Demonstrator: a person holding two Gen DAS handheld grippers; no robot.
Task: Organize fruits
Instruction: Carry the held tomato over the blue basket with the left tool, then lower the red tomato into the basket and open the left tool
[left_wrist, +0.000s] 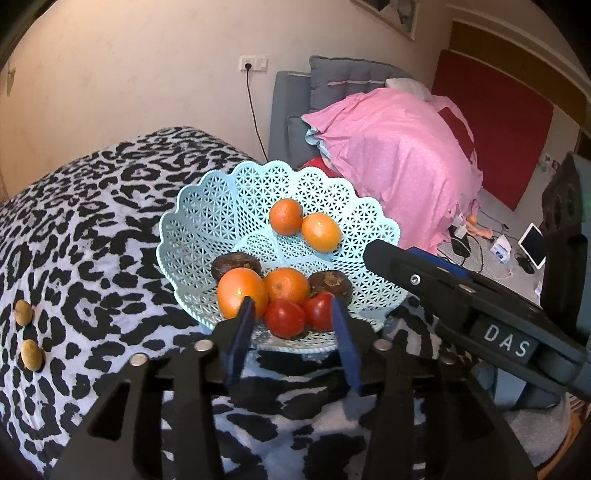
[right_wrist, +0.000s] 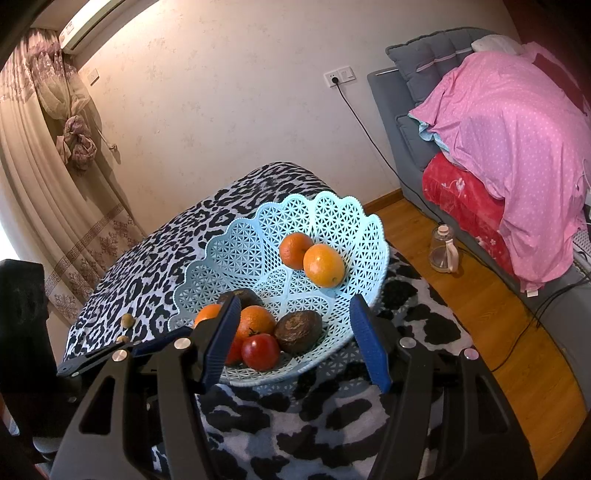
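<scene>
The fruit basket (left_wrist: 207, 218) sat near the bed's (left_wrist: 92, 206) edge, just ahead of the left gripper (left_wrist: 291, 314) and right gripper (right_wrist: 295, 321), both parted and empty.

Soft daylight, sharp focus, fisheye-warped edges

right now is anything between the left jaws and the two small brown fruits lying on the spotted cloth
Nothing visible blocks them. The two small brown fruits lie on bare black-and-white spotted cloth, left of the pale blue lattice basket. The left gripper points at the basket instead.
</scene>
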